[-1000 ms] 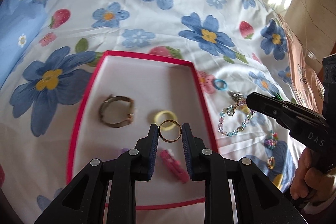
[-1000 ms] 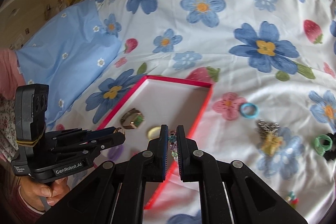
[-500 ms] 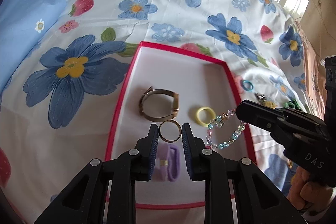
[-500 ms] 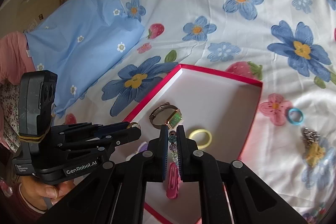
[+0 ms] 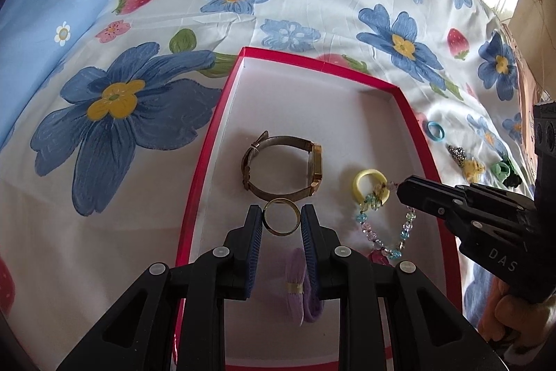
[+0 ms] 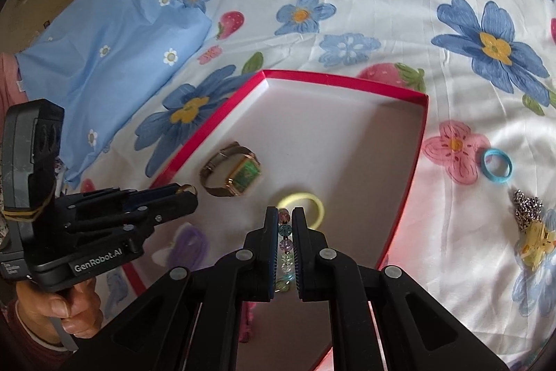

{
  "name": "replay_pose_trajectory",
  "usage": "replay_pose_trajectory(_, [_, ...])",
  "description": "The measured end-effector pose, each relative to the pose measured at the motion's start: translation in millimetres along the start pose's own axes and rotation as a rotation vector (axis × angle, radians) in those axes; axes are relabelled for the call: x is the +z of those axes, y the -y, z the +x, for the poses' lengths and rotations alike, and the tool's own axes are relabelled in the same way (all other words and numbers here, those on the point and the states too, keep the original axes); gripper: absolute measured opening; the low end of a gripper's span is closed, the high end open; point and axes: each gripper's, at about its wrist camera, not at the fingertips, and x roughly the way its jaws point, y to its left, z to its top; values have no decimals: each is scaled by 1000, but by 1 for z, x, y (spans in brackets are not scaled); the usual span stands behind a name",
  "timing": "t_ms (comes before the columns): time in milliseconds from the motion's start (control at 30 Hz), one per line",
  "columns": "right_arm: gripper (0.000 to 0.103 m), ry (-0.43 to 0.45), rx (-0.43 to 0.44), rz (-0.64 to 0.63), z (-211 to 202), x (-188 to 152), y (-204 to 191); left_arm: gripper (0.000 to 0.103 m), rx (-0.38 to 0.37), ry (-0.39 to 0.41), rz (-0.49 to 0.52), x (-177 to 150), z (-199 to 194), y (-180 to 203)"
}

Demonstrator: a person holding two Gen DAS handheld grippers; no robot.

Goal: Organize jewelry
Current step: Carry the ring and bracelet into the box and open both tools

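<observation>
Left gripper (image 5: 280, 220) of mine is pinching the gold ring (image 5: 280, 220) just in front of the watch (image 5: 283, 167) over the red box (image 5: 205, 162); my right gripper (image 6: 285, 232) is clamping the bead bracelet (image 6: 285, 244), dangling right of the watch

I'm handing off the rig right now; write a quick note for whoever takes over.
Left gripper: shut on gold ring, above the red box.
Right gripper: shut on bead bracelet, dangling over the box.
In box: watch, yellow ring, purple tie, pink clip.
Left on the bedsheet: blue ring, silver chain with yellow charm, green piece.
Next: release both into the box, then fetch the rest.
</observation>
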Motion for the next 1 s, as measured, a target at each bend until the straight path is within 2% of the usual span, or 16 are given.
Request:
replay_pose_trajectory(333, [7,-35,-23,-6,14,-5,5,23,0,-33,-11,-3,15,1])
replay_pose_trajectory(1000, [12,-55,-25,0,20,-7,7,23,48,-27,32,-5,18,13])
